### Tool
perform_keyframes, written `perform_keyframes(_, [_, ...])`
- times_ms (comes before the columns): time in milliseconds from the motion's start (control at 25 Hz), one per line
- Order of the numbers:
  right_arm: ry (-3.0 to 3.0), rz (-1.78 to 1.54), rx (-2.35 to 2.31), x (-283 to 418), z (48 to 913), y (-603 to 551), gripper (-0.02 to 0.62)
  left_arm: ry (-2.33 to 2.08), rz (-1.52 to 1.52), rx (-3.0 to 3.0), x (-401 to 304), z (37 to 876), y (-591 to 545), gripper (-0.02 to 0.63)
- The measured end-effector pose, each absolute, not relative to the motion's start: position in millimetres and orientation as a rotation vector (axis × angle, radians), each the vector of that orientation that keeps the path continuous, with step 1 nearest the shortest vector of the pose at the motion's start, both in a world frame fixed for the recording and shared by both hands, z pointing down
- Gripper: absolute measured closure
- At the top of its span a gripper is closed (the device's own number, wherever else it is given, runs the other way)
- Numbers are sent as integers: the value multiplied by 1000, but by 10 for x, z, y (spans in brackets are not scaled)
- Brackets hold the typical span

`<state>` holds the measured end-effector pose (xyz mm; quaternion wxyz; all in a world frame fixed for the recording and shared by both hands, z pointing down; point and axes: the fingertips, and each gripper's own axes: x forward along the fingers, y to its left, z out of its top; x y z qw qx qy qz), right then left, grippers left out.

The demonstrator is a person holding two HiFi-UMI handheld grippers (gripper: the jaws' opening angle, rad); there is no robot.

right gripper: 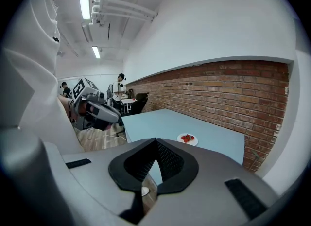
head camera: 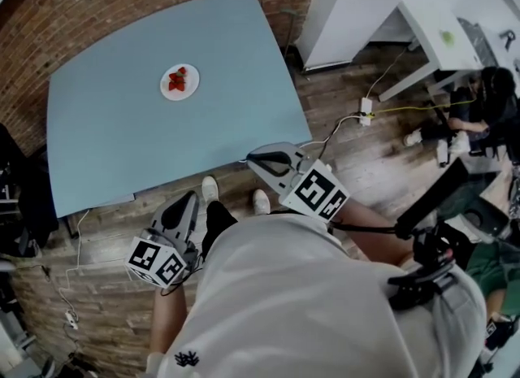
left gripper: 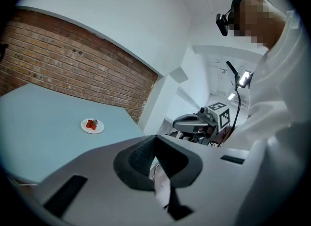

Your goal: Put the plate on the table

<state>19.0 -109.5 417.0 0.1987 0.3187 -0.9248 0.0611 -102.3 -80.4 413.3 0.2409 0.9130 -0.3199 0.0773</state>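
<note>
Already your plate of strawberries (head camera: 179, 82) sits on the blue table (head camera: 122, 149) at eleven o'clock, well apart from your left gripper (head camera: 182, 208) and right gripper (head camera: 272, 159), both clenched on nothing, so the task looks done.

— What surrounded the scene?
— A red brick wall (head camera: 122, 2) ran along the back. The floor (head camera: 357, 165) was dark wood planks, with a white power strip (head camera: 366, 110) lying on it.
— Anything else?
— A white desk (head camera: 435, 31) stood at far right, with a seated person (head camera: 479, 112) near it.
</note>
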Motion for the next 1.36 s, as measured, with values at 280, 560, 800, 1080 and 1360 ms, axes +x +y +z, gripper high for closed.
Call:
perform_keyframes(280, [-2589,165,883,163,4170,-1117,588,-889,227,2479,-1023,4136,-860,604])
perform_keyframes(560, [-2581,161,893,229,4181,-1103,588,-872,228,2474,-952,4147,-887,604])
perform_keyframes(800, [-2577,171,907,251,4191,-1125,588,-868,236,2472,-967,4175,-944,604])
perform_keyframes(1080, [-2561,191,917,284,4237,-1143,588,-856,258,2482,-958,4264,-981,604])
perform_keyframes(1360, [-2554,200,927,282,4276,-1176,588,-845,270,2479,-945,4287,-1045,604])
